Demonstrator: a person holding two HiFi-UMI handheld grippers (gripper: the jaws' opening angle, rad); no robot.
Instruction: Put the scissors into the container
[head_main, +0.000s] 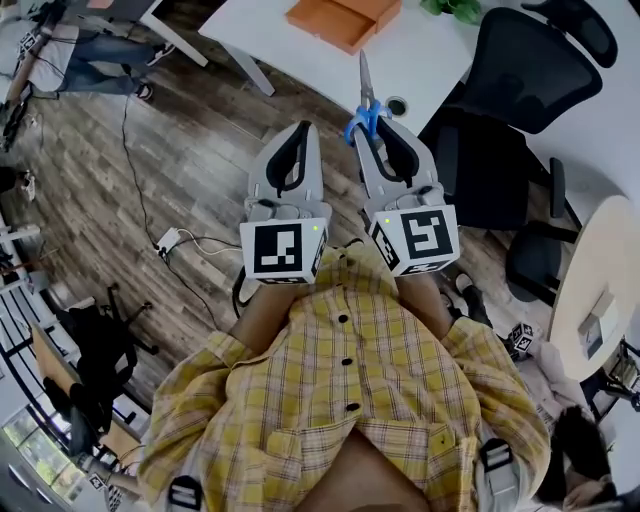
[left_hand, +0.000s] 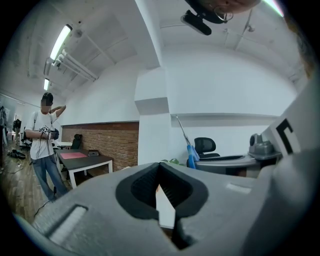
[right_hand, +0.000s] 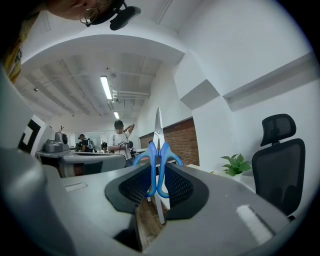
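In the head view, blue-handled scissors (head_main: 365, 95) stick out forward from my right gripper (head_main: 372, 120), which is shut on the handles, blades pointing at the white table (head_main: 430, 55). The orange container (head_main: 340, 18) lies on that table, beyond the blade tip. In the right gripper view the scissors (right_hand: 158, 152) stand upright between the dark pads (right_hand: 177, 187), blade up. My left gripper (head_main: 299, 128) is level beside the right one, a little to its left, its jaws closed together with nothing in them. From the left gripper view the scissors (left_hand: 190, 152) show to the right.
A black office chair (head_main: 515, 90) stands right of the white table, and a round table (head_main: 600, 260) is further right. A power strip and cables (head_main: 168, 240) lie on the wooden floor at left. A person (left_hand: 45, 142) stands far off near a dark desk (left_hand: 85, 161).
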